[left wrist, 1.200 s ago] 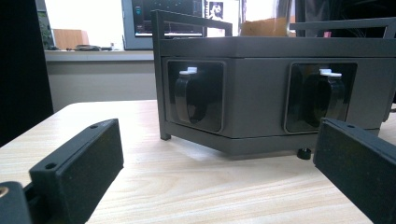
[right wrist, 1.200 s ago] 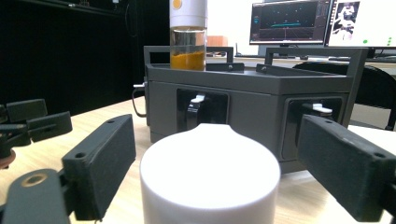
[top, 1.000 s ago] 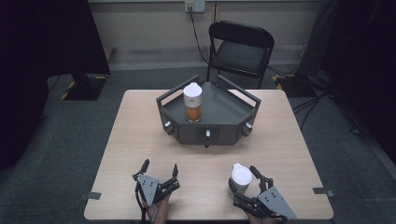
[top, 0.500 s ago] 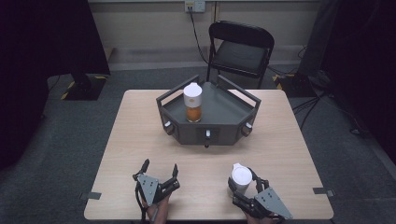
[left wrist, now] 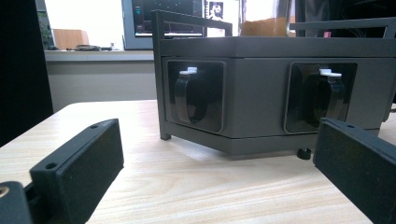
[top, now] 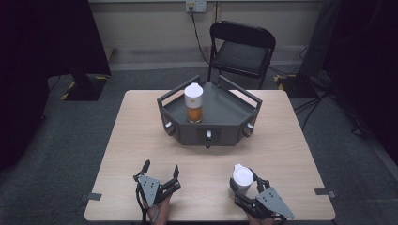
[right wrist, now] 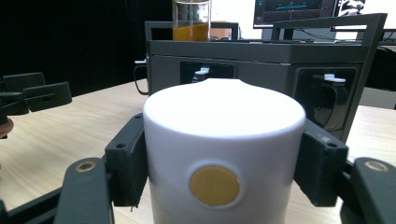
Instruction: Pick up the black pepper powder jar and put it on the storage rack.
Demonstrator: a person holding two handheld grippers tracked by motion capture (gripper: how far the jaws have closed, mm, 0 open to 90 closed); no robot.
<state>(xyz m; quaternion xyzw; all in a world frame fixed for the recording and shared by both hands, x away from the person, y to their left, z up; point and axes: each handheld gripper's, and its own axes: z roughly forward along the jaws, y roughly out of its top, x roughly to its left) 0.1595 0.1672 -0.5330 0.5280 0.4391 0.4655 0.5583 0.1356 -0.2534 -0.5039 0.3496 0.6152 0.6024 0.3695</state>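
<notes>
Nearest on the pale wooden surface (top: 141, 140), the right tool (top: 244, 180) has stayed clamped on a white cylindrical lidded cup with a yellow dot (right wrist: 223, 154), barely shifted from a second ago. Left of it, the left tool (top: 160, 168) rests with jaws apart, unmoved. Farther off, a dark grey angular tray (top: 234, 110) holds a clear white-lidded jar of orange liquid (top: 194, 103).

A jar (top: 194, 103) stands in the tray (top: 234, 117) mid-table; a second jar (top: 242, 180) sits near the front right
</notes>
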